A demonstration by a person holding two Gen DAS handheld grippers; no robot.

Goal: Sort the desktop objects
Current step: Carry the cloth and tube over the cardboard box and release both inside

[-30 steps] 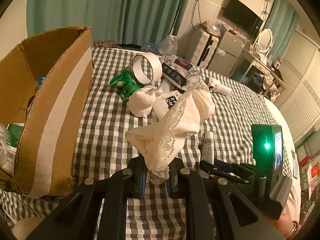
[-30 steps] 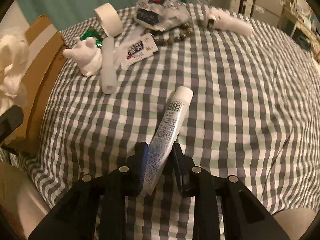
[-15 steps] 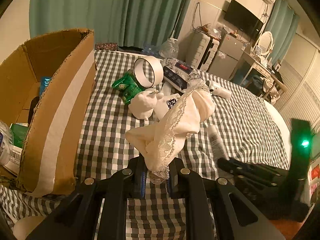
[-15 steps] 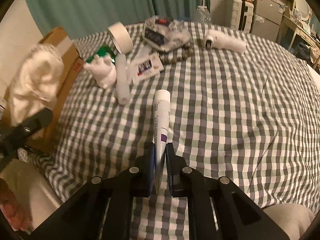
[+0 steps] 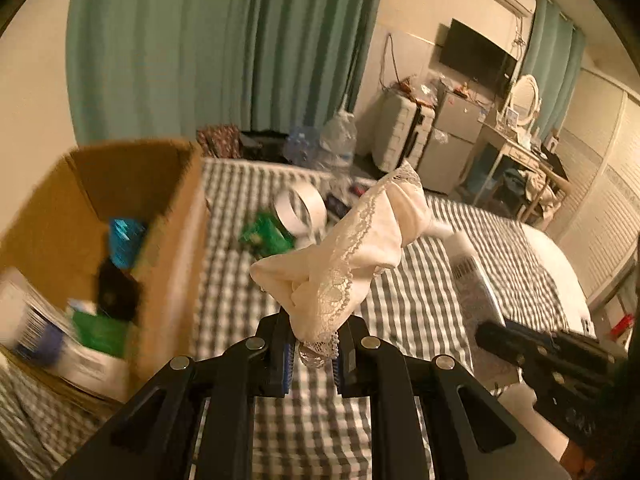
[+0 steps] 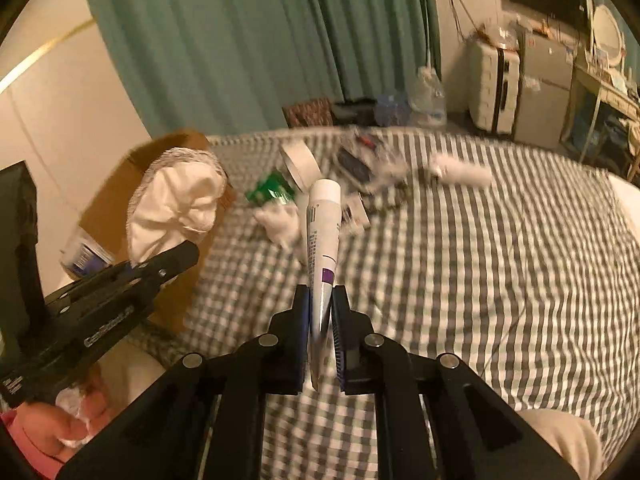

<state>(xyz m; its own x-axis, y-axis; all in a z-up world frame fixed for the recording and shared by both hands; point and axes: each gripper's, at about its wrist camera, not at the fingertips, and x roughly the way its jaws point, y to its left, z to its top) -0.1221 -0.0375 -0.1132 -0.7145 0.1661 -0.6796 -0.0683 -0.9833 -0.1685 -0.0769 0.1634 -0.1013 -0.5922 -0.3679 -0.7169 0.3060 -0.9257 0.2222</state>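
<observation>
Left wrist view: left gripper (image 5: 314, 354) pinches only the cloth (image 5: 344, 256) hem, which may slip; ahead-left, box (image 5: 168, 248). Right gripper (image 6: 320, 332) clamps tube (image 6: 322, 240) tail; it may swing.

Both wrist cameras look down along their fingers, sharing the checked bed (image 5: 420, 288) and cardboard box (image 6: 120, 184).

Left hand-held gripper (image 5: 314, 354) clamped; right hand-held gripper (image 6: 320, 334) clamped; both angled down.
</observation>
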